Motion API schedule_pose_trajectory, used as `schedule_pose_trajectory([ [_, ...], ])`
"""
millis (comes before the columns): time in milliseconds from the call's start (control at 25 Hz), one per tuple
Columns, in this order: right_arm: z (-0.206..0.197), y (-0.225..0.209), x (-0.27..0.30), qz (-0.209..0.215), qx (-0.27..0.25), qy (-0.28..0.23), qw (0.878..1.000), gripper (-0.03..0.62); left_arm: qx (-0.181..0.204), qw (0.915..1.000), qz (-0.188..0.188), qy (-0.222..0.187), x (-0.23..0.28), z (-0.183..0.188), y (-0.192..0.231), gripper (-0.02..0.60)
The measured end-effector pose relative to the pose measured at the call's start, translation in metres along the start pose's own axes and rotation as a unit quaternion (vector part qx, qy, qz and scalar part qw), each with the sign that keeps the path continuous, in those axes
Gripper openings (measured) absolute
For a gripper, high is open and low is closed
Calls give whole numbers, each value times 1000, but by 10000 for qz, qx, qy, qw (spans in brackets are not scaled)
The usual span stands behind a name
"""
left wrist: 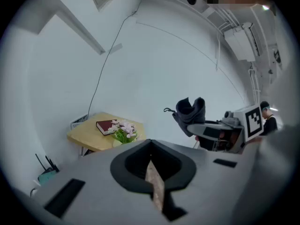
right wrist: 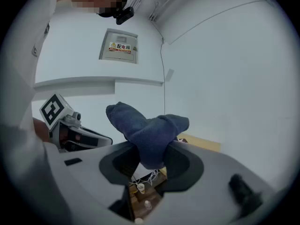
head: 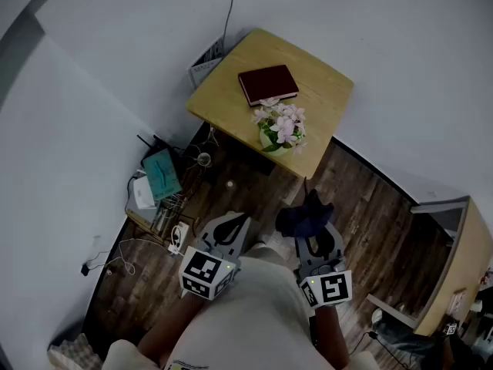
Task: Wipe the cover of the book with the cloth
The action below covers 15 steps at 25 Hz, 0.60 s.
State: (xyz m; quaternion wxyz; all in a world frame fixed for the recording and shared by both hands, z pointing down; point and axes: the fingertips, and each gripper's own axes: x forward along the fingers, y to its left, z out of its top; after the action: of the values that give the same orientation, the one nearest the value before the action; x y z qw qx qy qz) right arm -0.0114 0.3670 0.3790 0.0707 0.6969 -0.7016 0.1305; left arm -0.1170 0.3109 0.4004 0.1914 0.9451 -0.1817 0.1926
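A dark red book [head: 267, 84] lies closed on a small wooden table [head: 323, 91] far ahead; the left gripper view also shows the book [left wrist: 107, 126]. My right gripper [head: 308, 216] is shut on a dark blue cloth [head: 303, 216], which bunches up between its jaws [right wrist: 149, 137]. My left gripper [head: 237, 223] is shut with nothing in it, its jaws meeting in the left gripper view [left wrist: 151, 165]. Both grippers hang close to the person's body, well short of the table.
A pot of pink flowers [head: 280, 126] stands on the table's near edge beside the book. A router, a teal box [head: 162, 173] and loose cables lie on the wooden floor at the left wall. A wooden cabinet [head: 462, 264] stands at the right.
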Motion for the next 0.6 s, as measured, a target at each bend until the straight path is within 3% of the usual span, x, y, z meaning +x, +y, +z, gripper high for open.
schedule_pose_trajectory([
  [200, -10, -14, -17, 75, 84, 71, 9999, 138, -18, 9998, 205, -50, -1, -1, -23, 10],
  [600, -8, -24, -56, 53, -43, -89, 9999, 138, 212, 9996, 157, -78, -2, 1, -73, 10],
])
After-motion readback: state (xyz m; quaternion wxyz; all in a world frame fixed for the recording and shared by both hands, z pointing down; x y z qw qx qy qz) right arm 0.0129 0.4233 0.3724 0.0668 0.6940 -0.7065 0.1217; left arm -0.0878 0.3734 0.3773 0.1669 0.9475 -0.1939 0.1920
